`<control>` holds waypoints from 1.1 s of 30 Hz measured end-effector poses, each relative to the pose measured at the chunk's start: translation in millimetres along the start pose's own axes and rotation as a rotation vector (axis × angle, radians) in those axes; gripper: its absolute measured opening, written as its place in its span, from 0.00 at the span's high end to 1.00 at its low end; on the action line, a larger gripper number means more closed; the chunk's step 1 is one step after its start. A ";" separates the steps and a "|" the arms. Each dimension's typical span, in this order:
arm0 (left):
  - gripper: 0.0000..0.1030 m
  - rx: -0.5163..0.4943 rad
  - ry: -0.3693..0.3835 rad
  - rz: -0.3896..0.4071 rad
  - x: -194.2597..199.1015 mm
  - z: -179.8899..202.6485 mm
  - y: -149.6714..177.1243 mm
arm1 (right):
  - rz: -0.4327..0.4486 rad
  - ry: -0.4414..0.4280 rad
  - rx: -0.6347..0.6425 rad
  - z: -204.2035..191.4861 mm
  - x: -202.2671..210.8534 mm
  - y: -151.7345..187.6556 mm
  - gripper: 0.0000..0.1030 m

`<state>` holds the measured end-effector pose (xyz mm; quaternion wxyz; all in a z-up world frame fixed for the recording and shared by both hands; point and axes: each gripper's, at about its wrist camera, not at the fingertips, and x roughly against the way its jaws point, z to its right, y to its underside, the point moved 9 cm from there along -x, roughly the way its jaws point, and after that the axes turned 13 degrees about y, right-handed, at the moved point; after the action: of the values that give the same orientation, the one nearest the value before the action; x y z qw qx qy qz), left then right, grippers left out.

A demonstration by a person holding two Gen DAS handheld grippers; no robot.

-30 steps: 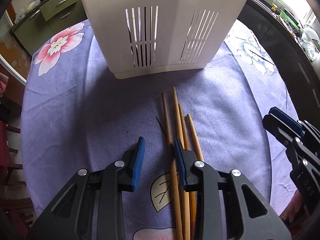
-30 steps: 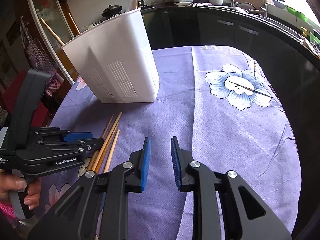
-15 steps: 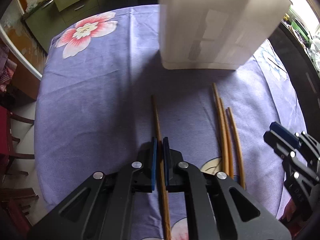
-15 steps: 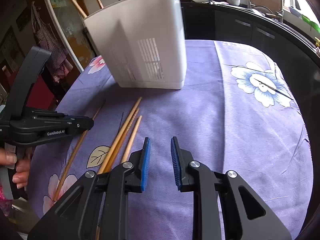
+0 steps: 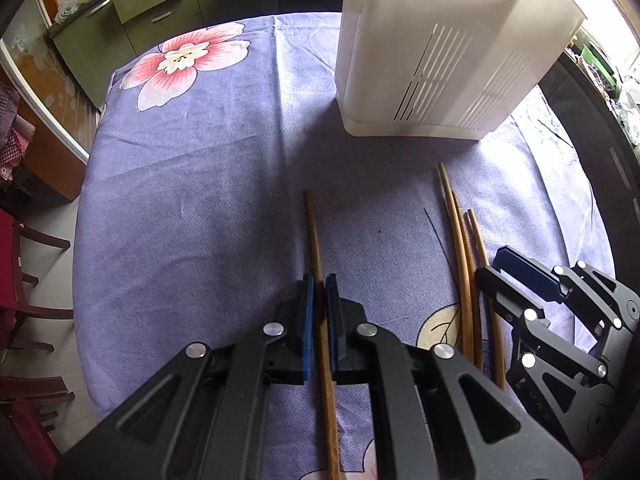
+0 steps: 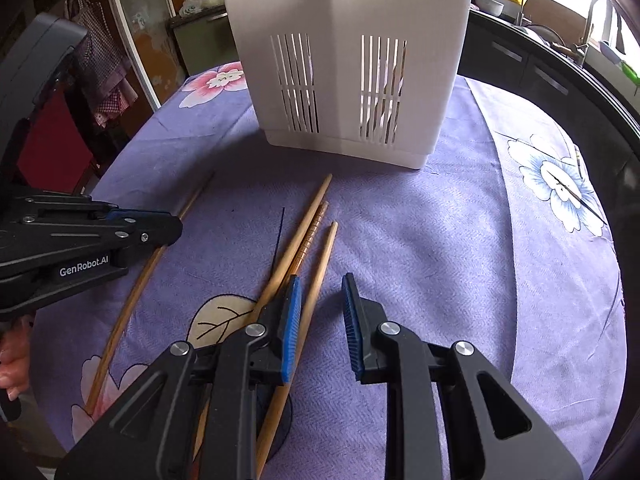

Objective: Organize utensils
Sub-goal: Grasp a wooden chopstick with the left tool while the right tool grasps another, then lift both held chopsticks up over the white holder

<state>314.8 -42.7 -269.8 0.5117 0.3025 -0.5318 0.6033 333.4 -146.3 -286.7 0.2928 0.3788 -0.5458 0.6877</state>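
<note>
- Since a second ago, the left hand-held gripper has pulled one slim wooden chopstick aside from the bundle and pinches it.
- Right hand-held gripper, blue ribbed pads spread, hovers over three round chopsticks.
- Beyond these stands the slotted white plastic caddy on the desk's purple floral cloth.

A purple floral-print tablecloth covers the round table, with a pink-and-white flower motif at its far left and a blue-and-white flower motif at its right side. An olive-green drawer cabinet stands beyond the table. A dark wooden chair stands beside the left edge. A metal sink faucet rises from the dark counter. A checked cloth hangs at upper left.
</note>
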 end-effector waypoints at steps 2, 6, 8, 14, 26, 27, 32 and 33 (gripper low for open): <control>0.94 0.002 0.003 -0.002 -0.1 1.0 -0.4 | 0.002 0.016 0.005 -1.9 -2.3 -3.0 0.79; 0.84 -0.013 0.013 -0.014 -3.2 7.9 -3.7 | 0.004 0.036 0.022 -8.2 -5.4 -5.7 0.79; 0.84 -0.020 0.009 -0.019 -4.2 9.3 -4.7 | 0.001 0.030 0.027 -7.0 -5.1 -4.1 0.82; 0.84 -0.031 0.011 -0.030 -4.6 9.2 -4.6 | -0.008 0.036 0.028 6.9 -4.5 -0.3 0.91; 0.95 -0.032 0.004 -0.032 -2.8 8.1 -7.1 | 0.071 -0.003 -0.041 31.9 31.3 -5.9 0.94; 0.95 -0.031 0.004 -0.026 -0.9 7.7 -7.4 | 0.084 -0.009 -0.048 34.4 37.6 -8.4 0.94; 0.95 -0.058 -0.002 0.036 24.2 11.7 -11.7 | 0.164 -0.043 -0.092 49.7 76.7 -16.6 0.94; 0.95 -0.067 -0.004 0.054 32.5 13.4 -12.9 | 0.182 -0.051 -0.101 52.7 85.4 -18.1 0.94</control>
<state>315.0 -47.0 -232.6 0.5039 0.2720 -0.5607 0.5980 312.6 -194.2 -199.1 0.2337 0.3297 -0.6191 0.6733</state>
